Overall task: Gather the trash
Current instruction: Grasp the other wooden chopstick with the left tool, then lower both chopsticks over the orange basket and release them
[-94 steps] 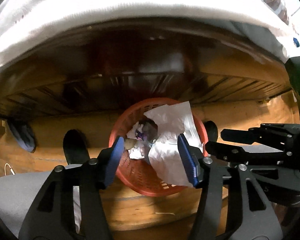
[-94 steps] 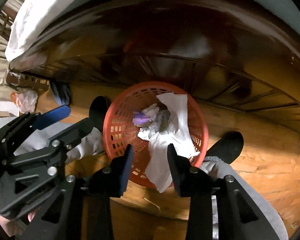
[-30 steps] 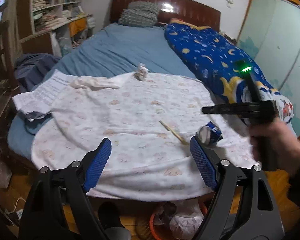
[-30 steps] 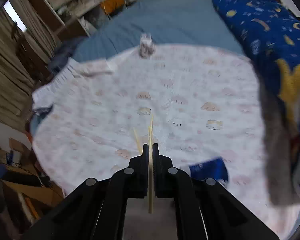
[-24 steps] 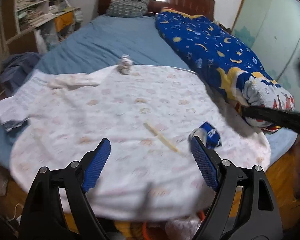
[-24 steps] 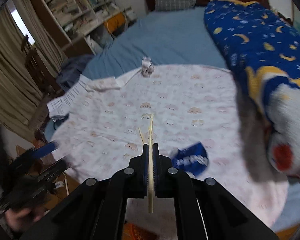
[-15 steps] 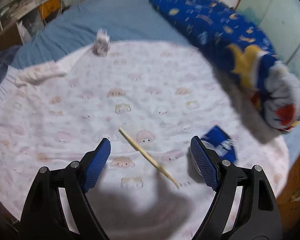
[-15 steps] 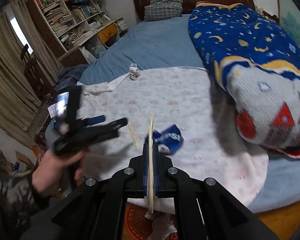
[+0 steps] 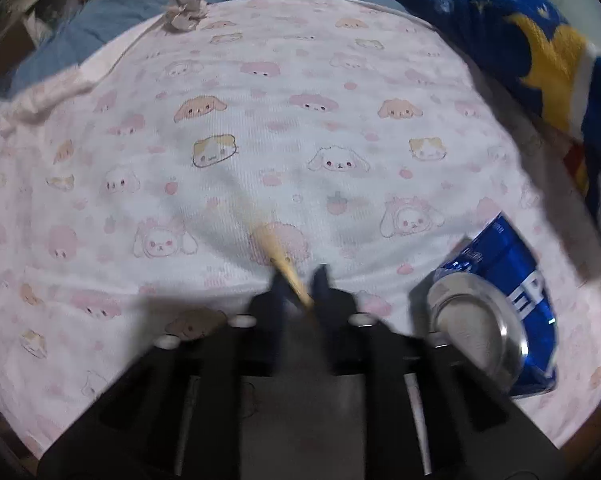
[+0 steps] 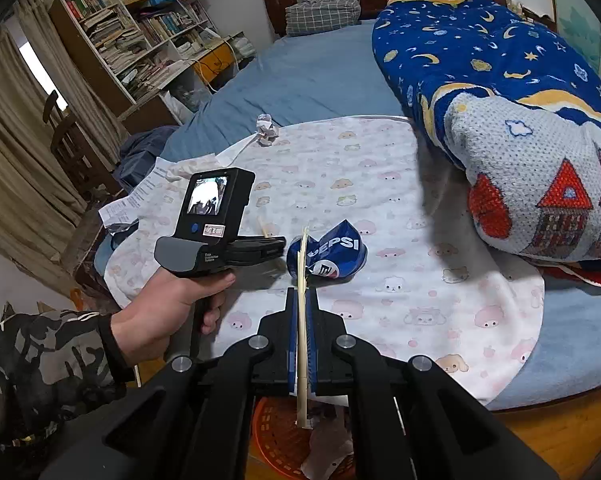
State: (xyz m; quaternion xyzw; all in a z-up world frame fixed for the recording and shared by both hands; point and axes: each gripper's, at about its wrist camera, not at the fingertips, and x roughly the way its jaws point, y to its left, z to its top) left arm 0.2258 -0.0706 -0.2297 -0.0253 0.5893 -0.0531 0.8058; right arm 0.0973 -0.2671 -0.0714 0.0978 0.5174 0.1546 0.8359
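Observation:
On the white animal-print blanket [image 9: 300, 100] lies a thin wooden stick [image 9: 274, 246]. My left gripper [image 9: 300, 280] points steeply down at it, its jaws closing, and its pads pinch the stick's near end. A crushed blue Pepsi can [image 9: 512, 264] lies just right of it. In the right wrist view my right gripper [image 10: 302, 292] is shut on a second wooden stick [image 10: 302, 256], held above the bed's near edge. There the left gripper [image 10: 278, 246], in a person's hand [image 10: 168, 312], reaches beside the can [image 10: 332, 254].
A crumpled paper ball [image 10: 266, 128] sits at the blanket's far edge and a printed sheet [image 10: 140, 196] at its left. A rolled blue star quilt [image 10: 480, 60] borders the right side. An orange basket [image 10: 276, 436] with paper stands on the floor below.
My left gripper came down to the blanket and went from wide open to closed on the lying stick. The right gripper drew back from the blanket with its stick, then held still.

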